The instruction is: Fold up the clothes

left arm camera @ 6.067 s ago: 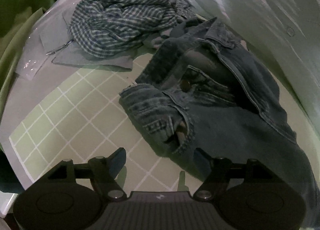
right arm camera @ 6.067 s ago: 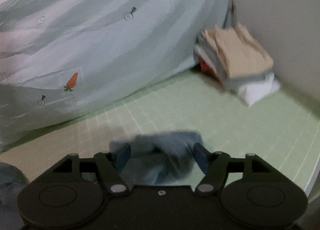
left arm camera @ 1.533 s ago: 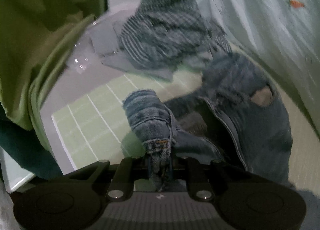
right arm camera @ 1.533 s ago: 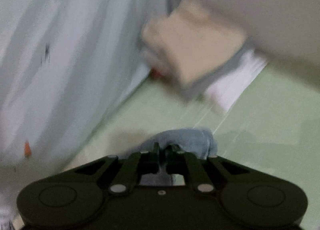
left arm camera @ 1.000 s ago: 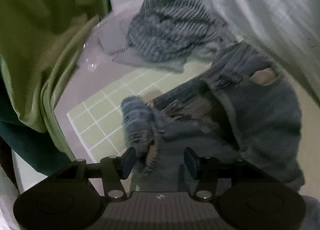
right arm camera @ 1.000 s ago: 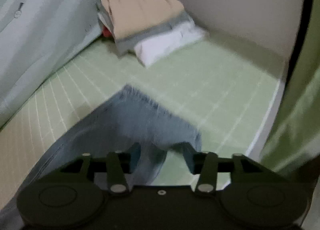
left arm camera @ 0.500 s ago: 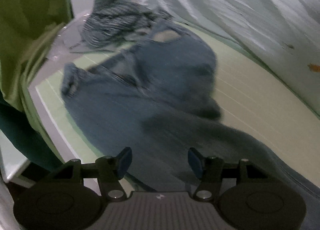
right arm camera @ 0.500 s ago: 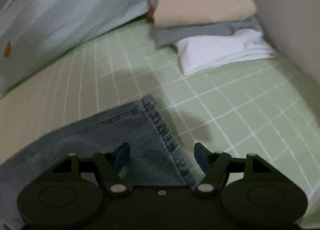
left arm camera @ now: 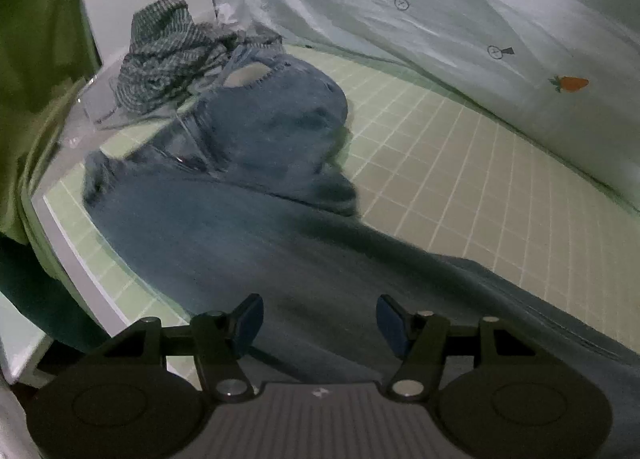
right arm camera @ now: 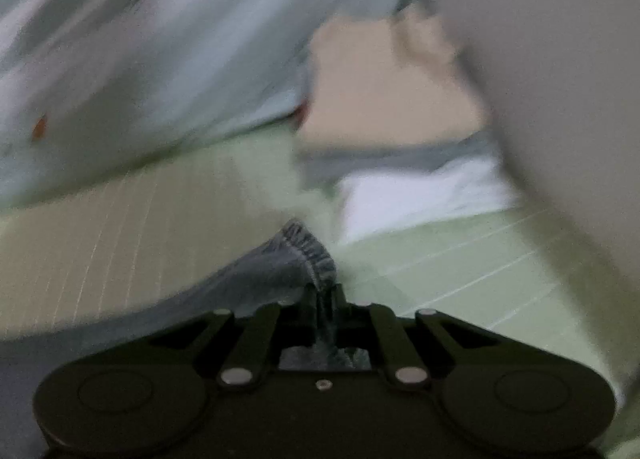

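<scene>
Between the closed jaws of the right gripper (right arm camera: 322, 295) sits the hem of the jeans (right arm camera: 308, 251); the left gripper (left arm camera: 318, 321) hangs open, empty, over denim spread on the green grid mat (left arm camera: 460, 163). Best pull the leg taut before folding. A second ago both grippers gaped.

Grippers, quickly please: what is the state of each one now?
Left gripper: open, holding nothing, above the jeans.
Right gripper: shut on the jeans hem.
</scene>
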`<state>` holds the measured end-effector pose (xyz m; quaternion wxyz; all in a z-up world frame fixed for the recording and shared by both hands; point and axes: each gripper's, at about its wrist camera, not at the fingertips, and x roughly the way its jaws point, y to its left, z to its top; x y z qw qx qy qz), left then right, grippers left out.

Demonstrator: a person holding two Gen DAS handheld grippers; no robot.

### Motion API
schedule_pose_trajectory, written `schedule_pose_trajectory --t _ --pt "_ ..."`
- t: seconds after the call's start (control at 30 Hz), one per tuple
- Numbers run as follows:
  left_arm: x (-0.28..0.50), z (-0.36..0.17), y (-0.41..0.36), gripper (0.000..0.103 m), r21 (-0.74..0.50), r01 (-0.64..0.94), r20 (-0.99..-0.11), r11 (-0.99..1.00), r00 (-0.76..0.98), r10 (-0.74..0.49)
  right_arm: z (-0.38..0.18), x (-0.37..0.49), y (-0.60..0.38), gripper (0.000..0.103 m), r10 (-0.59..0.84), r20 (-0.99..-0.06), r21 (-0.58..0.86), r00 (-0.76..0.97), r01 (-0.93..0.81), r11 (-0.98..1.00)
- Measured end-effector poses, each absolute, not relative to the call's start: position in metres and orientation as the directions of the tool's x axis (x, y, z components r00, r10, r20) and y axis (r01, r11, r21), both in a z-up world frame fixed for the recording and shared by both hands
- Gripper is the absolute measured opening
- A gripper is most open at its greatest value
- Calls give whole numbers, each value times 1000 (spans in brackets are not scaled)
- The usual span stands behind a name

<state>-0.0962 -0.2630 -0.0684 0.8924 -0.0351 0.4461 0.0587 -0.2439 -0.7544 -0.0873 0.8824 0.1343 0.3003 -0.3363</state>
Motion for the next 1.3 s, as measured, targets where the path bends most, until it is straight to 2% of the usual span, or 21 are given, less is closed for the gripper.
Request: schedule_pose_trajectory --t 0.07,0.13,0.2,0.23,0.27,0.37,0.5,0.57,0.7,0.9,1.1,1.3 --pt "-98 -72 -261 64 -18 -140 -810 990 582 68 -92 -239 -758 18 -567 -626 -75 535 683 727" --pt "-98 -75 -261 64 -20 -143 -822 990 566 65 -101 -233 -761 36 -595 -653 -170 469 675 718" --pt "-98 -78 -260 64 -19 -143 -831 990 553 64 -101 -236 -758 46 -573 -660 -133 486 675 726" --pt "-98 -79 -261 65 -17 -135 -833 991 549 61 -98 -236 -755 58 -556 -662 -104 503 673 732" --pt "-97 -80 -262 68 -15 -124 -836 992 545 56 -99 -236 -749 65 -535 -669 -81 516 665 742" --pt "-96 -83 -266 70 -10 -99 -843 995 536 45 -108 -230 -723 73 -427 -705 0 566 603 798" --pt "-94 -87 -268 71 -14 -73 -856 997 517 26 -129 -216 -676 76 -273 -777 63 567 502 863" --pt "-93 -90 -267 71 -5 -43 -862 999 507 18 -134 -210 -652 76 -230 -795 51 561 440 897" --pt "-90 -93 -255 71 3 9 -870 1000 492 -2 -136 -197 -613 78 -169 -807 58 567 360 931" --pt "-80 -92 -225 72 18 62 -879 998 476 -14 -142 -180 -562 78 -116 -836 80 536 329 941" --pt "-64 -94 -184 75 13 45 -887 999 462 -9 -142 -203 -534 80 -149 -873 28 463 353 935" --pt "-53 -100 -154 76 4 42 -898 999 439 -15 -130 -207 -504 80 -217 -864 -21 455 397 917"
